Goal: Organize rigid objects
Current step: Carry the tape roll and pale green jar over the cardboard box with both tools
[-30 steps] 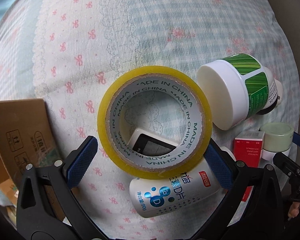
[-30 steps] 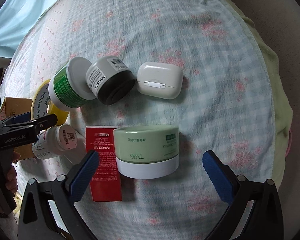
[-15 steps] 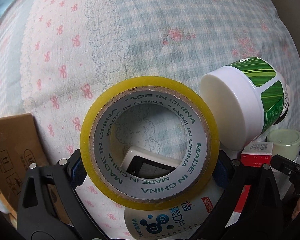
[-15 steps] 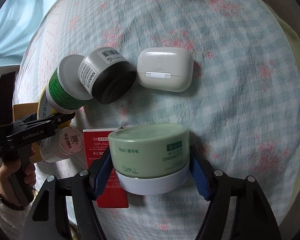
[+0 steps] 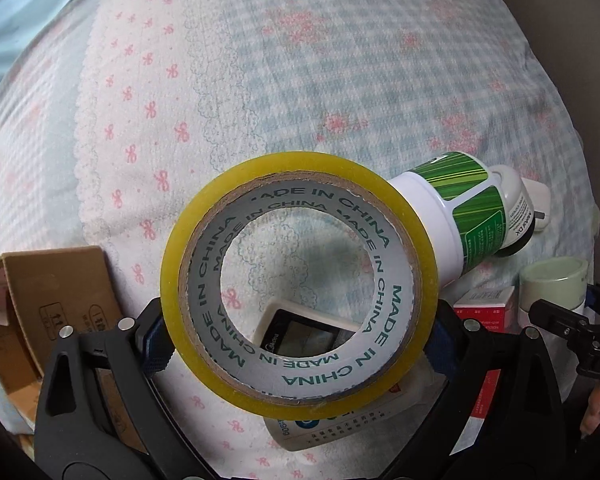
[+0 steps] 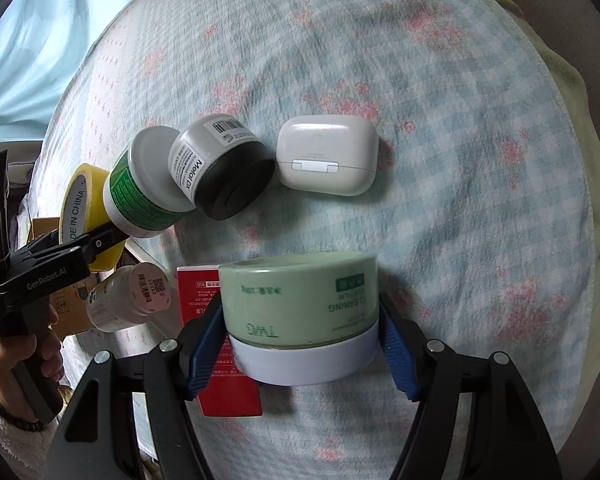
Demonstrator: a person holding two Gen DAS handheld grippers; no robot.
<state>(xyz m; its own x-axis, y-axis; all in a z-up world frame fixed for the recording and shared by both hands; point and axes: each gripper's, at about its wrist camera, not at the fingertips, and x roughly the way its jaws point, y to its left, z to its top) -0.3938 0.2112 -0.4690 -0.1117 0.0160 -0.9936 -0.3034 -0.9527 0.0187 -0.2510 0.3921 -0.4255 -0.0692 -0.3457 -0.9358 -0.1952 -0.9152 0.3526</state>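
The left tongs (image 5: pixel 298 340) are clenched on a roll of yellow tape (image 5: pixel 298 284), held on edge so its hole faces the camera; a small screen device (image 5: pixel 304 330) shows through the hole, lying on the bed (image 5: pixel 260 80) below. Under the roll lies a white bottle (image 6: pixel 126 298) on its side, next to a cardboard box (image 5: pixel 48 300) at the bed's left edge.

The right tongs (image 6: pixel 302 344) are grasping a pale green jar (image 6: pixel 300 312) with a white base (label upside down to the camera), one blue pad pressed to each side. A red box (image 6: pixel 228 380) lies flat, touching the jar on its left side and partly under the left pad.

Toward the middle of the bed, a green-and-white tub (image 6: pixel 140 196) lies tipped over, touching a grey-and-black jar (image 6: pixel 220 172) that leans against it. Just right of that jar, with a narrow gap, sits a white earbud case (image 6: pixel 326 160). From the right camera the tape roll overlaps the green tub's far side; whether they touch I cannot tell.
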